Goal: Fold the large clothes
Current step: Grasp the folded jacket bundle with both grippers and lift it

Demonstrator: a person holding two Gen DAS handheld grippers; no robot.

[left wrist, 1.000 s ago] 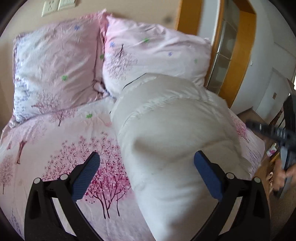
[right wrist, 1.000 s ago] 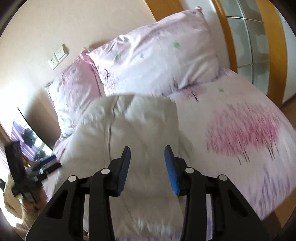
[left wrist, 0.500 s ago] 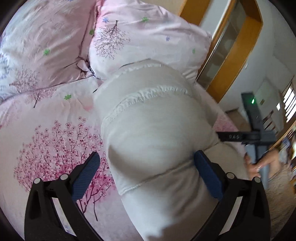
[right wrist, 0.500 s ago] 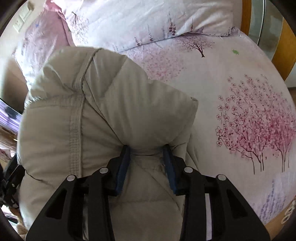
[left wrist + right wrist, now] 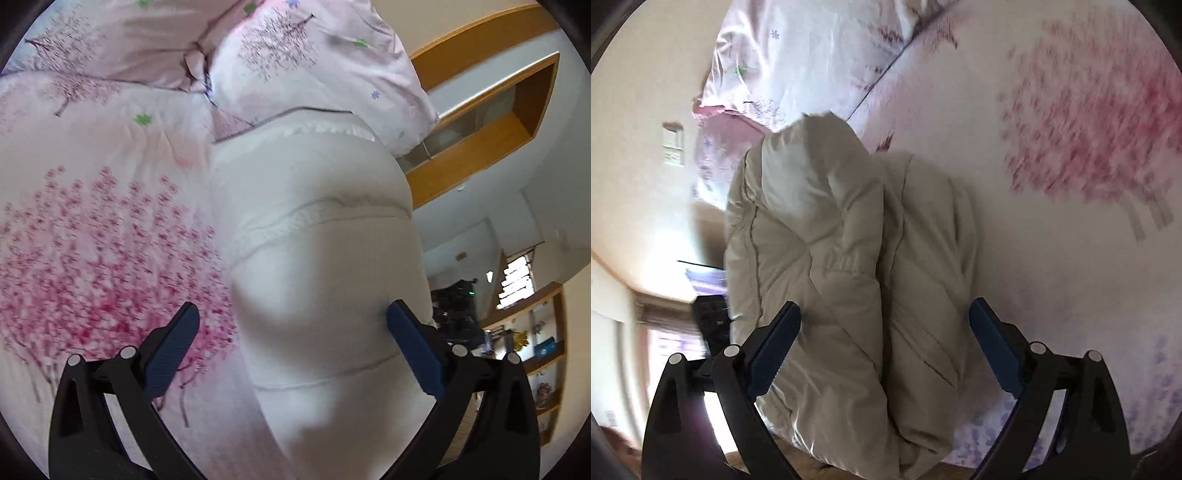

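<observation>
A cream padded jacket [image 5: 317, 206] lies folded into a long thick bundle on the pink floral bed cover [image 5: 92, 240]. My left gripper [image 5: 291, 310] stands open astride the bundle's near end; its right pad [image 5: 410, 343] sits against the jacket's side and the left pad is clear of it. In the right wrist view the jacket [image 5: 831, 221] shows two puffy layers side by side. My right gripper [image 5: 884, 308] straddles them with its jaws opening wide, and neither pad presses on the fabric.
Two pink floral pillows [image 5: 314, 55] lie at the head of the bed beyond the jacket. A wooden-framed cabinet [image 5: 480, 140] and shelves [image 5: 535, 332] stand past the bed's right side. A wall socket [image 5: 673, 144] and a dark device [image 5: 709, 317] show at the left.
The right gripper, shut on a fold of the jacket half a second ago, has let go and spread wide. Both grippers have sunk closer to the jacket and rolled. The left stayed open.
</observation>
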